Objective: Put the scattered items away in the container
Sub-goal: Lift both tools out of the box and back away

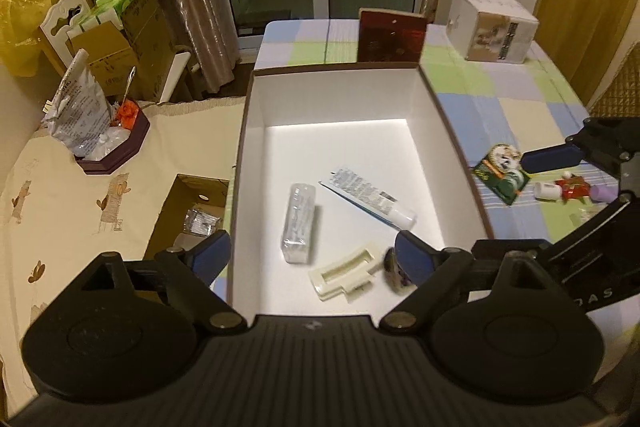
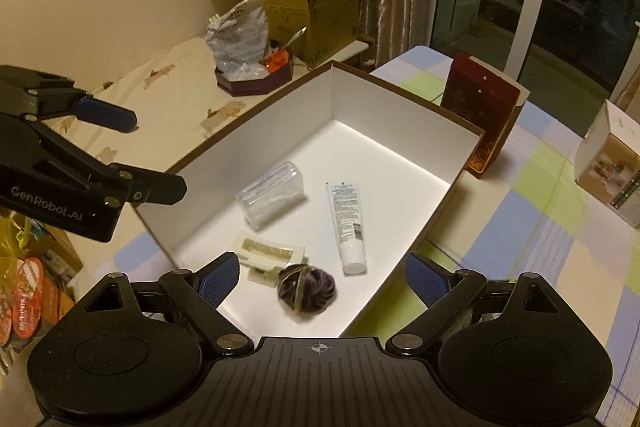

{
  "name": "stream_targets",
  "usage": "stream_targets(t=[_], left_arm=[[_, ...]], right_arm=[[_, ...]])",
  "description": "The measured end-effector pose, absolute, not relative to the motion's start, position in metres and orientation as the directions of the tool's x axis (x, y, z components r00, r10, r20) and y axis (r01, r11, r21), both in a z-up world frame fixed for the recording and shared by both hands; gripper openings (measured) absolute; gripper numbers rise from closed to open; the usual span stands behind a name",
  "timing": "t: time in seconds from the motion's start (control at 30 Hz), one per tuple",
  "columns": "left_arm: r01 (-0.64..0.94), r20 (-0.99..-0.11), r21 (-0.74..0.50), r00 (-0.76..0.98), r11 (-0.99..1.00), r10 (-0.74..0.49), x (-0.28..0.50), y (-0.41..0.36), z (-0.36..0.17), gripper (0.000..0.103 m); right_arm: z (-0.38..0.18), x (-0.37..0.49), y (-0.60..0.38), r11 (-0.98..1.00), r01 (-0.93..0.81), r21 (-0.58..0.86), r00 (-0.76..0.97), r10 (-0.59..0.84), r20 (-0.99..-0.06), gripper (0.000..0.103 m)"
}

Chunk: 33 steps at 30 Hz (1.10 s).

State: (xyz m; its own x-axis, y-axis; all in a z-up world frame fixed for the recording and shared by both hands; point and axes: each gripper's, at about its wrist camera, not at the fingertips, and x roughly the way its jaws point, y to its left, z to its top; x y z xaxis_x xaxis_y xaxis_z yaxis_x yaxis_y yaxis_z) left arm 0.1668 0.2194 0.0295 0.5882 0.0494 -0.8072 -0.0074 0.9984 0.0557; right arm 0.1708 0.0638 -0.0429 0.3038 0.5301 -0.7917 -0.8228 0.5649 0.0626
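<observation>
Purple-dark hair scrunchie [image 2: 307, 287] soft and light, lying near the box [image 2: 436, 163] front wall, right tongs [image 2: 322, 281] wide above, left tongs [image 1: 310, 253] wide too.

1. The black body of the left claw [image 2: 132, 163], seen from the right wrist camera, carries the white brand lettering "GenRobot.AI".
2. From the left wrist camera, the black body of the right claw [image 1: 560, 179] shows only the pale letters "AS"; the rest of the word is cut off.
3. The white squeeze tube [image 2: 346, 223] lying in the white-lined cardboard box [image 2: 400, 163] has a block of small print and a barcode, too fine to read.
4. Print on the other packages is too blurred to read.
</observation>
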Motion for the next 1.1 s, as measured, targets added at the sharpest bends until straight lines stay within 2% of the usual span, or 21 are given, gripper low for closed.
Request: stream_targets(t=[0.37, 0.57, 1.1], left_arm=[[-0.046, -0.786, -0.01, 0.618, 0.999, 0.021, 0.102, 0.198, 0.05, 0.09], [-0.084, -0.779, -0.05, 0.627, 0.995, 0.014, 0.066, 0.186, 0.053, 0.09], [-0.108, -0.793, -0.066, 0.609, 0.992, 0.014, 0.015, 0.157, 0.044, 0.091]], right_arm=[[-0.022, 0.113, 0.033, 0.605, -0.796, 0.033, 0.375, 0.535, -0.757, 0.095], [-0.021, 0.089, 0.01, 0.645, -0.762, 0.067, 0.382, 0.53, -0.757, 0.095], [-0.024, 0.041, -0.039, 0.694, -0.715, 0.082, 0.404, 0.507, -0.762, 0.095]])
